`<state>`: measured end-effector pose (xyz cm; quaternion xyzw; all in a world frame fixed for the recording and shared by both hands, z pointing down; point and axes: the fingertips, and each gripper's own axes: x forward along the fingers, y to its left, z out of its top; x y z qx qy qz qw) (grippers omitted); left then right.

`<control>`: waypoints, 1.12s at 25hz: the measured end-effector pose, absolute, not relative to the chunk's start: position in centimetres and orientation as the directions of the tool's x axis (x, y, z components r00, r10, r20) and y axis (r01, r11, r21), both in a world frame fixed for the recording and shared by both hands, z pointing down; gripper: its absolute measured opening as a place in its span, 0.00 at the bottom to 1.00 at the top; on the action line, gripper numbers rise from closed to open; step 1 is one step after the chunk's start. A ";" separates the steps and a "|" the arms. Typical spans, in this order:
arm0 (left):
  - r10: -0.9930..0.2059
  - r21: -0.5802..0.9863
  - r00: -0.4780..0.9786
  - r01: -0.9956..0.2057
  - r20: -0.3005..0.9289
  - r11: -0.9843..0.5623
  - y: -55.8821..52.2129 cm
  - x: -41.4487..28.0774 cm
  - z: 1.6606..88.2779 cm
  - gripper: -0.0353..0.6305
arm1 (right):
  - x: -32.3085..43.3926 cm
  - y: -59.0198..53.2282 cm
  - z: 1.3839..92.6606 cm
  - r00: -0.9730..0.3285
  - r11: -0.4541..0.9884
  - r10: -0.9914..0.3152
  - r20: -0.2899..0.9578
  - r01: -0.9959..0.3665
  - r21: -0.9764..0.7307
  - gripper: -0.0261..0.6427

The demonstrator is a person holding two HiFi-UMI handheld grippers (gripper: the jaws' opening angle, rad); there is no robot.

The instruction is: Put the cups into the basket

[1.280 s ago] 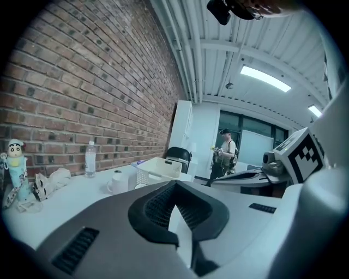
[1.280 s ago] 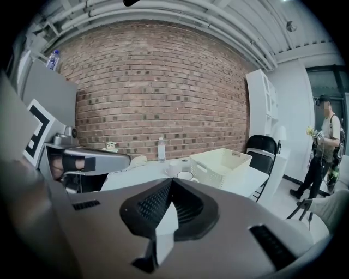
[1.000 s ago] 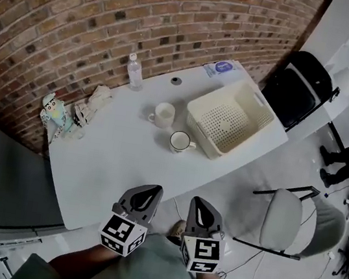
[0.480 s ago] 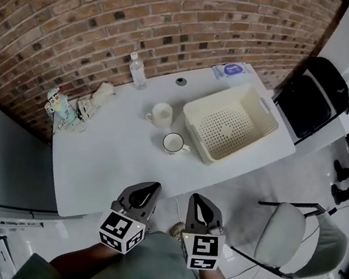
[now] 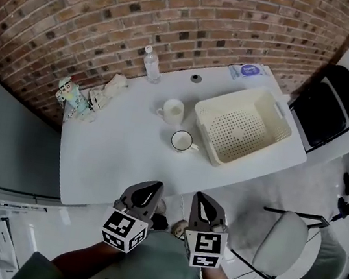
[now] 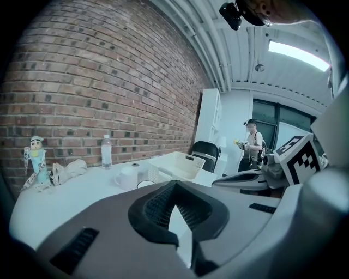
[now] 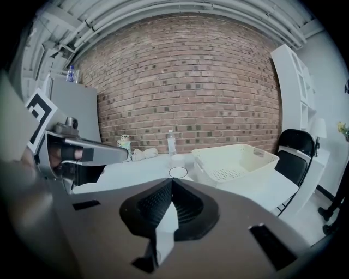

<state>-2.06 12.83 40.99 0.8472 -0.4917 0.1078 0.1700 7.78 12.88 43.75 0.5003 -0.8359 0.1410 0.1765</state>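
The left hand-held gripper (image 5: 146,193) and right hand-held gripper (image 5: 202,204) are pressed together, empty, off the tabletop's (image 5: 113,152) near edge. The cups (image 5: 174,111) sit beside the basket (image 5: 203,125), not picked up yet.

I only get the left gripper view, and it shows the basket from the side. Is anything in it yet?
Observer: No. The head view looks down into the basket, and it is empty down to its perforated floor.
Operator: I can make out one cup well. Are there more?
Observer: Two stand on the table: a white cup farther back, and a dark-rimmed cup nearer the person, with its handle toward the basket.
Operator: And the other claw, is it holding something?
Observer: No. The right gripper view shows the right gripper with its jaws together and nothing between them.
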 end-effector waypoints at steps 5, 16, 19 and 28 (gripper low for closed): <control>-0.783 0.200 0.514 -0.858 0.350 -0.474 10.9 -2.7 41.6 0.06 | 7.0 11.6 44.4 -0.413 0.444 -0.785 0.462 -0.895 -0.045 0.05; -0.757 0.210 0.554 -0.832 0.346 -0.514 6.6 -4.5 41.9 0.06 | 5.6 8.0 45.9 -0.343 0.383 -0.787 0.513 -0.923 -0.030 0.05; -0.749 0.213 0.566 -0.824 0.344 -0.524 5.7 -5.2 42.3 0.06 | 5.1 6.9 46.4 -0.323 0.367 -0.789 0.523 -0.930 -0.022 0.05; -0.722 0.232 0.597 -0.802 0.350 -0.550 3.8 -7.8 44.5 0.06 | 2.6 5.3 47.9 -0.275 0.318 -0.800 0.533 -0.948 -0.013 0.06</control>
